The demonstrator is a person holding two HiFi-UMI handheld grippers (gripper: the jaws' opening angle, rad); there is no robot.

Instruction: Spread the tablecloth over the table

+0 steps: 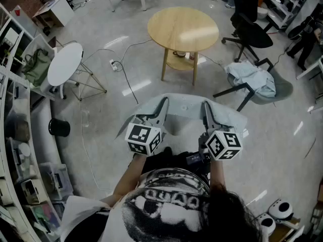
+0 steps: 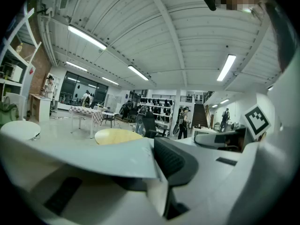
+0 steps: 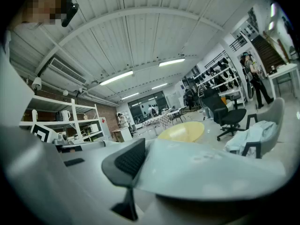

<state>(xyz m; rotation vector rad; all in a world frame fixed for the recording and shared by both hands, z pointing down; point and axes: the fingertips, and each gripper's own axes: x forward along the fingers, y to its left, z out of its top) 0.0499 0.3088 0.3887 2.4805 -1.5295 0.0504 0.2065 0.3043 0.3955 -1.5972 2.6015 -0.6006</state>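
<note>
Two grippers, both clamped down; the left gripper (image 1: 162,105) has its jaws nearly together, pinching the near edge of the tablecloth (image 1: 184,110), and the right gripper (image 1: 206,108) is pinched on the same edge further along. In the left gripper view the dark pad of the left gripper (image 2: 158,171) sits right on the tablecloth (image 2: 93,156); same deal for the right gripper (image 3: 135,171) on the tablecloth (image 3: 211,168).

One tablecloth, pale grey-blue, held up in the air in front of the person, short of the round wooden table (image 1: 182,29); its long axis runs side to side between the grippers, and the free part sticks out forward, towards that table, lying roughly flat.

Head count: one wooden table; one white round side table (image 1: 64,63); one black office chair (image 1: 252,34).
</note>
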